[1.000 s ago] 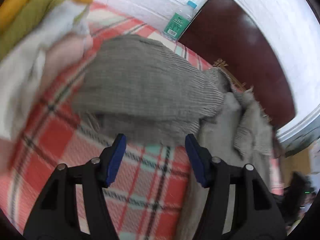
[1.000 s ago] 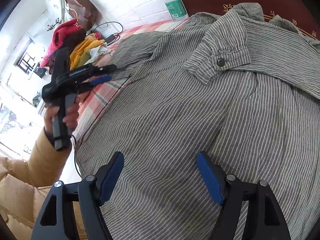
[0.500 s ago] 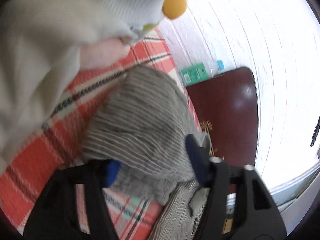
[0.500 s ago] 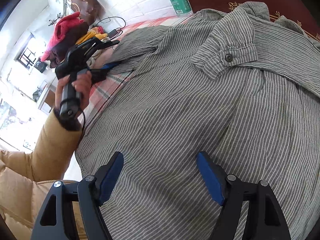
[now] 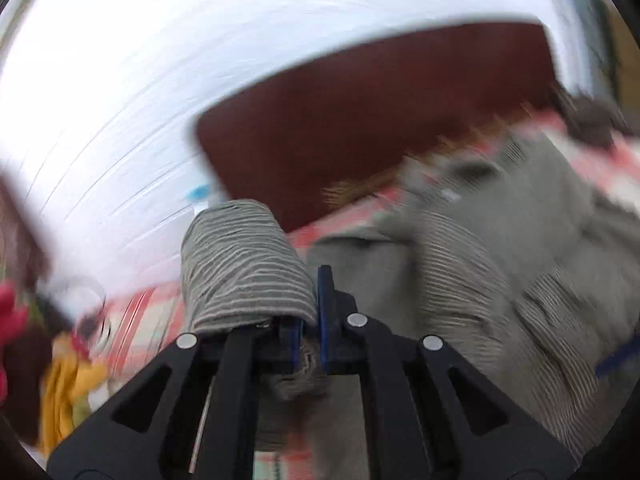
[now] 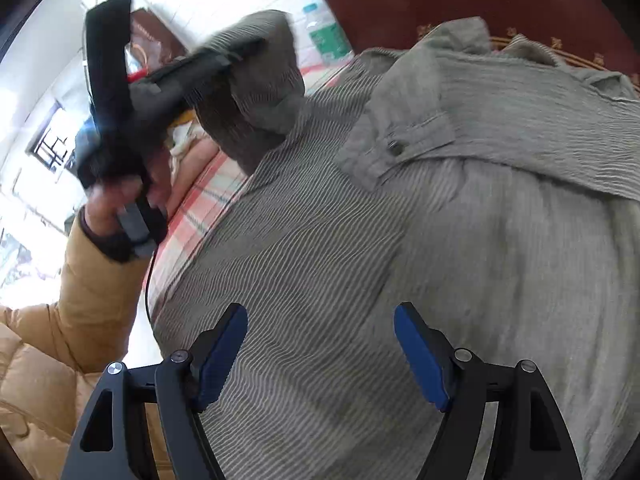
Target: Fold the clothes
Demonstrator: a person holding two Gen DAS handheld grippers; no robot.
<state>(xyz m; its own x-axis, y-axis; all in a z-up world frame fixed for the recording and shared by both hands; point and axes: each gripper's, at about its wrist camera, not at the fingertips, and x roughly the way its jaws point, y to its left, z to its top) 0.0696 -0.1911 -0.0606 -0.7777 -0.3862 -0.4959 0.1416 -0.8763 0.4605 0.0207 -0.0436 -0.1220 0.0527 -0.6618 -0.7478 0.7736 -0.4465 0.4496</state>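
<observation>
Left hand-held gripper (image 5: 308,332), open a sec ago, now clamped on shirt sleeve (image 5: 244,268) & lifted; right hand-held gripper (image 6: 320,356) unchanged, jaws apart.

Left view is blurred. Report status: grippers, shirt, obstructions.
Left gripper shut on sleeve, lifted. Right gripper open over shirt, empty. Nothing in the way.
</observation>
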